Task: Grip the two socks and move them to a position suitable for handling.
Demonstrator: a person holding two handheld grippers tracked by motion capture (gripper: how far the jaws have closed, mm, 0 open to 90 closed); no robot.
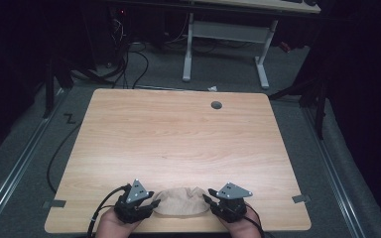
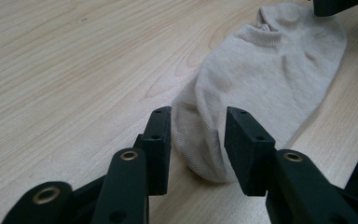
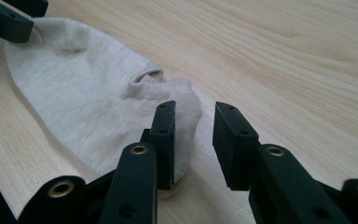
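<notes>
Now we bracket the sock point(image 1: 181, 202) on the surface point(image 1: 178, 134).
Left tongs point(image 2: 198, 142) and right tongs point(image 3: 193, 140) are spread at opposite ends; next, we likely close both to pinch.

Your hands point(image 1: 113, 225) are cut off at bottom frame edge, high view; sock's point(image 1: 181, 202) ends sit hidden under both grippers.

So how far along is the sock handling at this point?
Early stage. Done: both claws have reached the beige sock, one at each end, near the table's front edge. In hand: the left claw is open with the sock's toe end between its jaws; the right claw is open at the cuff end. Neither has closed on the fabric. Left: gripping it and whatever follows; the sock lies flat, unfolded.
</notes>
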